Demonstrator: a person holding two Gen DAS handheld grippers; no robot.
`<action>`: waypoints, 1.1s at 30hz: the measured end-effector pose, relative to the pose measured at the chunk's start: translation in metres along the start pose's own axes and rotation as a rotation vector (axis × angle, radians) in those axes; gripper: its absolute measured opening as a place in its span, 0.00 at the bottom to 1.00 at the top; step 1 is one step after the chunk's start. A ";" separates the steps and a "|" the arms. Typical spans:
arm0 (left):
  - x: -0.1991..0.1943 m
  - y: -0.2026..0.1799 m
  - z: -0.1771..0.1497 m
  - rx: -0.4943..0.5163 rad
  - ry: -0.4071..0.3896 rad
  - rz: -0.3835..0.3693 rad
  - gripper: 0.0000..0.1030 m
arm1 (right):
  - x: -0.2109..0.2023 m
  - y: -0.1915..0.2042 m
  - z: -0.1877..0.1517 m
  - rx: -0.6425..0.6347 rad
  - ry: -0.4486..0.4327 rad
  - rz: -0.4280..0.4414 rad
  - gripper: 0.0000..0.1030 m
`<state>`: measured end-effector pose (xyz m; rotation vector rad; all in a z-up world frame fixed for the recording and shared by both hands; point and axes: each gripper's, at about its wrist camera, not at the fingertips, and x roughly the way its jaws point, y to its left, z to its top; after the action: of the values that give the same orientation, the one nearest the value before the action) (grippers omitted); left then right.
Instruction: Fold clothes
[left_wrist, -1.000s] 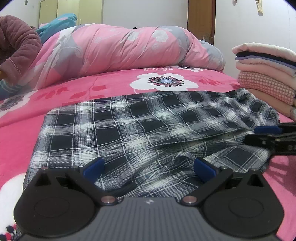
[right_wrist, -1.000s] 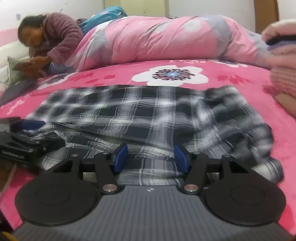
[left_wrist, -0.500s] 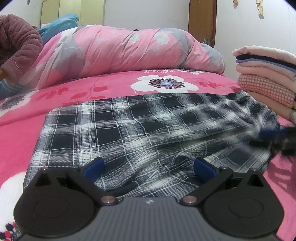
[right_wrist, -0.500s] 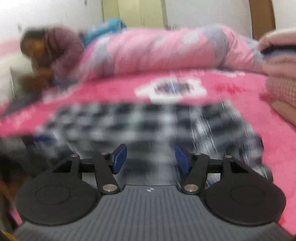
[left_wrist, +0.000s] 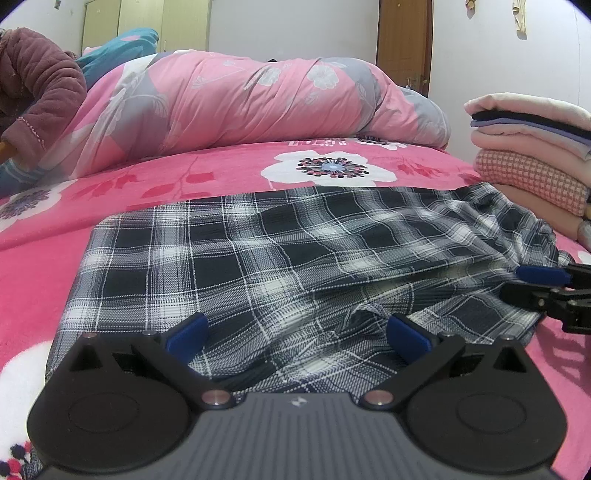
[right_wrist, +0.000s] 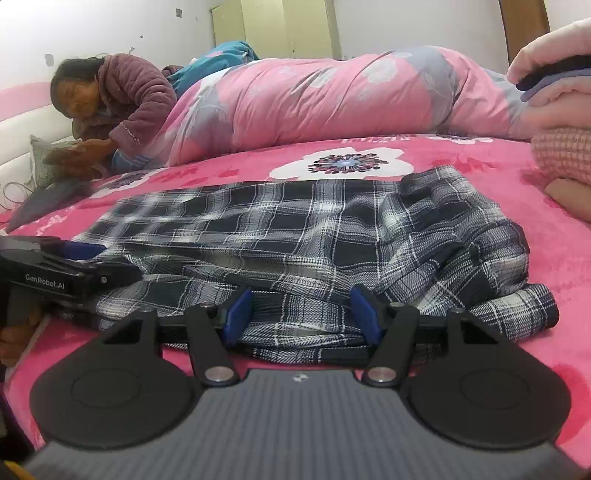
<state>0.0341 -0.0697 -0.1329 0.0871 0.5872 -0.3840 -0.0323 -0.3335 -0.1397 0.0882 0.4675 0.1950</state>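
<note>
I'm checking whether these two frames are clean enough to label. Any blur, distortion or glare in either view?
Left wrist view: sharp; fisheye bends the plaid garment and pink bedspread, with dark corners; no glare. Right wrist view: also sharp at centre, though the stack of folded clothes at the right edge looks soft and stretched; even light, soft shadows.

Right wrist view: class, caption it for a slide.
Open right gripper over the near edge of a plaid garment on a pink floral bedspread.

plaid garment (left_wrist: 280, 266): black-white check | bedspread (left_wrist: 221, 177): hot pink, white flowers | quilt (left_wrist: 258, 99): pink-grey floral | folded stack (left_wrist: 532, 147): cream, navy, pink check | gripper pads (right_wrist: 236, 314): blue
</note>
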 end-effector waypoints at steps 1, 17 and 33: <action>0.000 0.000 0.000 0.000 0.000 0.000 1.00 | 0.000 0.000 0.000 0.001 -0.002 0.000 0.57; -0.003 -0.006 0.003 -0.002 0.028 0.053 1.00 | 0.000 0.000 -0.002 0.010 -0.017 0.005 0.57; -0.051 0.000 0.004 -0.075 0.018 0.079 1.00 | -0.001 0.000 0.000 0.006 -0.010 0.016 0.60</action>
<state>-0.0026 -0.0537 -0.1008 0.0415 0.6131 -0.2847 -0.0334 -0.3342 -0.1396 0.0987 0.4573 0.2087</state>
